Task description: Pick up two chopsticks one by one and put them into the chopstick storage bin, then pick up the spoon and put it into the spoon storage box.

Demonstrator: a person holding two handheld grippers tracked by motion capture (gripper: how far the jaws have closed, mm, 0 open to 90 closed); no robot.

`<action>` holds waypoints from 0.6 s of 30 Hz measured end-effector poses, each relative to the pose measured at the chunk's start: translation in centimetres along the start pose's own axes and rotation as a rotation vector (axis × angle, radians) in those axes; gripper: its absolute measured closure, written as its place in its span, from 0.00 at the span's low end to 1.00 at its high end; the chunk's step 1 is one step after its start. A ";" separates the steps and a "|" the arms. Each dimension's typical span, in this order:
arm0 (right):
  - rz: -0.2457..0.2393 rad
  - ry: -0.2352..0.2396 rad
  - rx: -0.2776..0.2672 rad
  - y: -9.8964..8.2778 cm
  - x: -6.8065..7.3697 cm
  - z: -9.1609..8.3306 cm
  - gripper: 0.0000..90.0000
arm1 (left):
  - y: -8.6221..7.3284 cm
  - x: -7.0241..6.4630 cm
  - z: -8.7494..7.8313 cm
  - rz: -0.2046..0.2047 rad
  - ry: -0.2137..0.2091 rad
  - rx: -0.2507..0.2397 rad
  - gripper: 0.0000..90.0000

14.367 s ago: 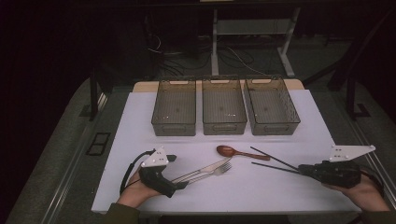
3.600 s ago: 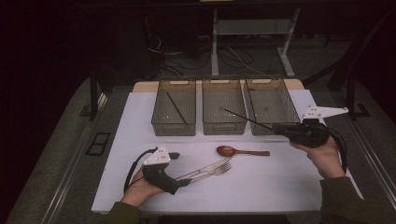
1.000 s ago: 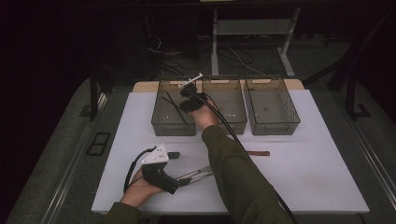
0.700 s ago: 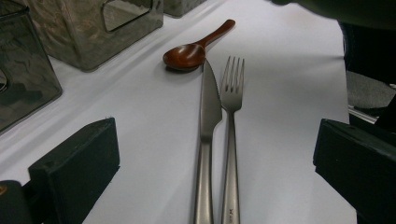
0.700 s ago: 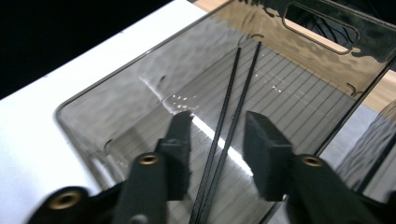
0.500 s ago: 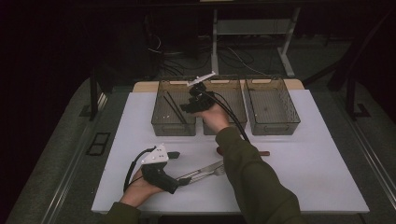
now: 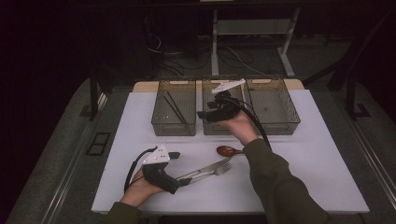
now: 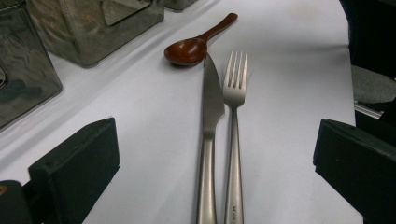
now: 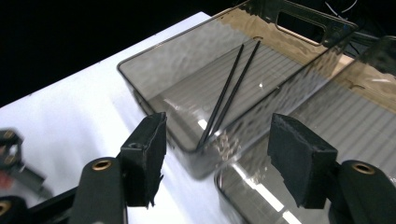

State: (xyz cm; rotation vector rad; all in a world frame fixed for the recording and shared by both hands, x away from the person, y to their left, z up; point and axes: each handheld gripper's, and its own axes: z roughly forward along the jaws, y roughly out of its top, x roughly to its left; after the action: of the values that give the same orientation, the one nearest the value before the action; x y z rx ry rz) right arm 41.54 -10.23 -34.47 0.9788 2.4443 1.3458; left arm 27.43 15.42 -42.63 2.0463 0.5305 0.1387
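Two black chopsticks (image 7: 173, 108) lie slanted in the left smoky bin (image 7: 159, 125); in the right gripper view the chopsticks (image 9: 231, 91) rest on that bin's ribbed floor (image 9: 187, 100). My right gripper (image 7: 201, 115) hovers open and empty over the middle bin (image 7: 210, 129), pointing left; its jaws (image 9: 219, 144) frame the chopsticks. A steel knife (image 8: 211, 121) and fork (image 8: 235, 116) lie side by side on the white table, with a brown wooden spoon (image 8: 191, 46) beyond them. My left gripper (image 8: 217, 149) rests open around their handles, low on the table (image 7: 184, 181).
A third bin (image 7: 273, 105) stands at the back right with nothing in it. The white table top (image 7: 317, 158) has free room on the right. The spoon (image 7: 227, 150) lies partly under the right sleeve (image 7: 275, 182). Dark floor surrounds the table.
The right gripper, earlier carrying the chopsticks, has let them go in the left bin and drawn back rightwards over the middle bin. The left gripper has stayed put.
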 end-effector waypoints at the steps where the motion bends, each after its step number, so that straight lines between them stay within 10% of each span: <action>1: 0.001 0.004 -0.004 -0.4 0.0 -0.5 0.41 | 0.0 0.0 0.0 0.000 0.001 -0.003 0.00; 18: 0.009 0.028 -0.080 -8.5 -0.9 -8.7 0.33 | -0.1 -0.2 0.1 -0.002 0.014 0.010 0.00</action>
State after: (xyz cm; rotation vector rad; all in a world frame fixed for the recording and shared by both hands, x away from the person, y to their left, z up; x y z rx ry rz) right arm 34.35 -19.92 -36.48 0.9598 2.3889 1.4578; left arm 27.26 15.33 -42.73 2.0559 0.5432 0.1496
